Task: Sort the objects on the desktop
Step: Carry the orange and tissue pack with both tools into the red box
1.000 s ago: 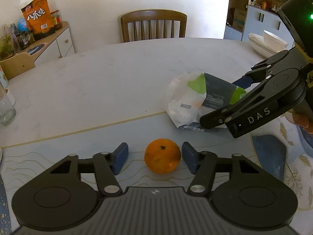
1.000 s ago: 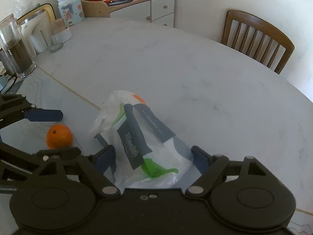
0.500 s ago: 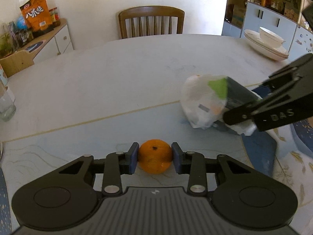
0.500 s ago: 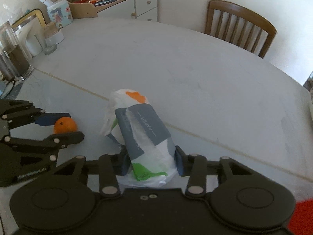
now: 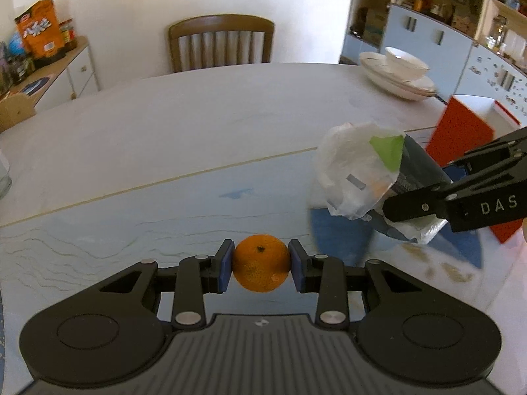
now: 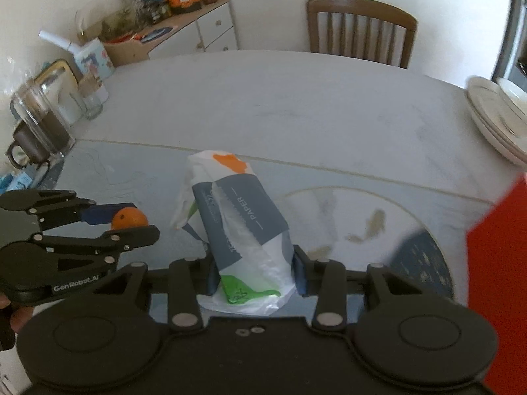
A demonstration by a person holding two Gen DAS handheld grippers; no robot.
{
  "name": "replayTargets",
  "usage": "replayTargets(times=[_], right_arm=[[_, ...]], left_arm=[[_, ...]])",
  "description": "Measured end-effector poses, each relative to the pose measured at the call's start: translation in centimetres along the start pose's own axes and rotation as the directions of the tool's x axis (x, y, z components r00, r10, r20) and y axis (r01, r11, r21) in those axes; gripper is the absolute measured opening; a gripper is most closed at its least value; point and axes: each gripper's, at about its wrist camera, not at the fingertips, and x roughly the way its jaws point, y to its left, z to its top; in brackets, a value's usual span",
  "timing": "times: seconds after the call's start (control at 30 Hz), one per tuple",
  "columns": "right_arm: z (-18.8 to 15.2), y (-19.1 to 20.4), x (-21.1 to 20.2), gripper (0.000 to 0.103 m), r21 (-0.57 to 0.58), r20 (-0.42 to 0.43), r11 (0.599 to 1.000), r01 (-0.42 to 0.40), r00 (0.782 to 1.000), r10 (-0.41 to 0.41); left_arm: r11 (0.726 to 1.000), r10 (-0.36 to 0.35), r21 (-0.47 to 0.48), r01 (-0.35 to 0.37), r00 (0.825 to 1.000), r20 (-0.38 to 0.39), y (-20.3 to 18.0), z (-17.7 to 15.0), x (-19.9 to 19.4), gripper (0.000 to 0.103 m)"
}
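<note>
Both grippers have closed and lifted since a second ago: the left gripper (image 5: 261, 265) now clamps the mandarin orange (image 5: 261, 262) clear of the table (image 5: 204, 125), near its front edge, and the right gripper (image 6: 253, 271) squeezes the tissue paper pack (image 6: 242, 230), raised beside a red box (image 5: 461, 131) toward the table's right side

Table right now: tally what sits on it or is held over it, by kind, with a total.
Orange, in the left hand-held gripper: 1
Tissue paper pack, in the right hand-held gripper: 1
Red box: 1
Stack of white dishes: 1
Glass pitcher: 1
Drinking glass: 1
Total: 6
</note>
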Motion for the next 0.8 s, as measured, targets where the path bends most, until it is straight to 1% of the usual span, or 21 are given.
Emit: replayTargets(times=[0.23, 0.4, 0.57, 0.8], right_arm=[[-2.3, -2.4, -4.9, 0.041, 0.067, 0.039, 0.998, 0.017, 0.999, -0.019], [-4.0, -4.1, -8.2, 0.041, 0.093, 0.064, 0.995, 0.033, 0.997, -0.039], [-5.4, -6.3, -11.3, 0.041, 0.117, 0.096, 0.992, 0.050, 0.994, -0.061], [-7.0, -10.0, -15.0, 0.041, 0.151, 0.130, 0.985, 0.087, 0.986, -0.107]], left_arm=[[0.999, -0.035, 0.021, 0.035, 0.999, 0.002, -3.6, 1.1, -2.0, 0.034], [0.997, -0.068, 0.047, 0.067, 0.998, 0.013, -6.7, 2.2, -3.3, 0.034], [0.991, -0.105, 0.088, 0.102, 0.994, 0.025, -10.3, 3.8, -4.2, 0.034], [0.972, -0.159, 0.187, 0.145, 0.985, 0.065, -16.5, 5.9, -4.9, 0.034]])
